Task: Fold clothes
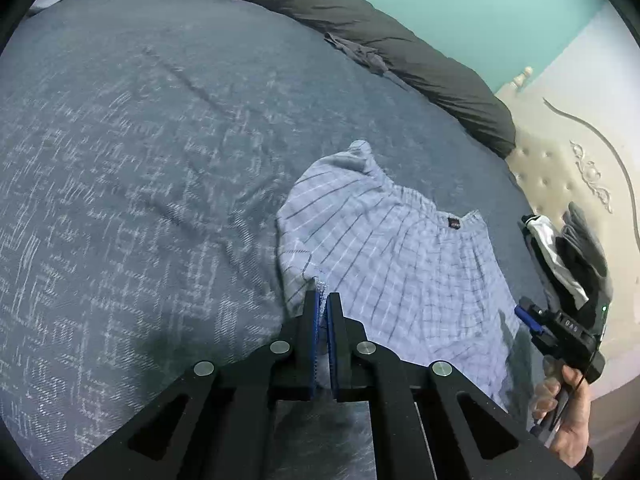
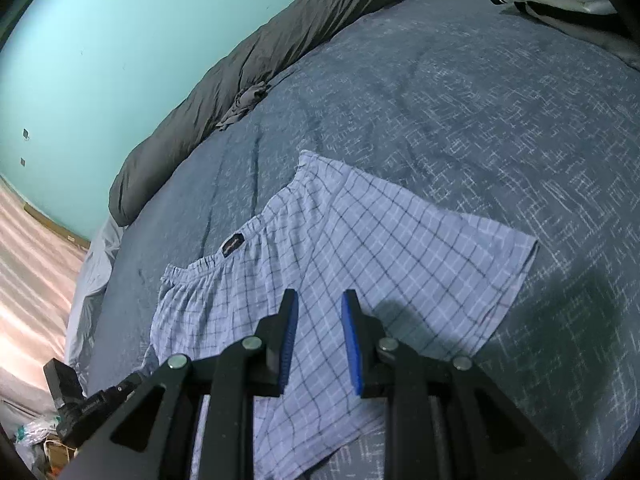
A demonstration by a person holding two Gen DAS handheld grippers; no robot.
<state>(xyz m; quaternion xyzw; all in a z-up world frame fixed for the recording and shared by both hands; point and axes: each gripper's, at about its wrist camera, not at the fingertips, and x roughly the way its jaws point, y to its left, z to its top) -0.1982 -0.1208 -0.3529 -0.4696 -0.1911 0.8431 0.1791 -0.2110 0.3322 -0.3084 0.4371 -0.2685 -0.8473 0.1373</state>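
Plaid shorts [image 2: 340, 248] lie spread on the bed [image 1: 120, 160], waistband toward the dark duvet [image 1: 400, 48], so both legs are within reach for a fold. Your left claw [image 1: 323, 300] is clenched on a hemmed edge of the shorts; in the left view the cloth rises into the blue pads [image 1: 317, 312] and gathers there, which suggests you hold it as the corner to carry across. Your right claw [image 2: 320, 300] hangs over the middle of the shorts, its jaws partly parted with only flat fabric visible between them; it grips nothing. Its shadow falls on the cloth just beside it, so it sits low, probably placed to pin the garment or mark the fold line while the left side travels. In the left view your right hand [image 1: 568, 412] appears at the bed's edge, holding that tool. A pile of other clothes [image 1: 568, 256] waits near the headboard [image 1: 560, 176], apart from the working area. The fold itself looks barely begun.
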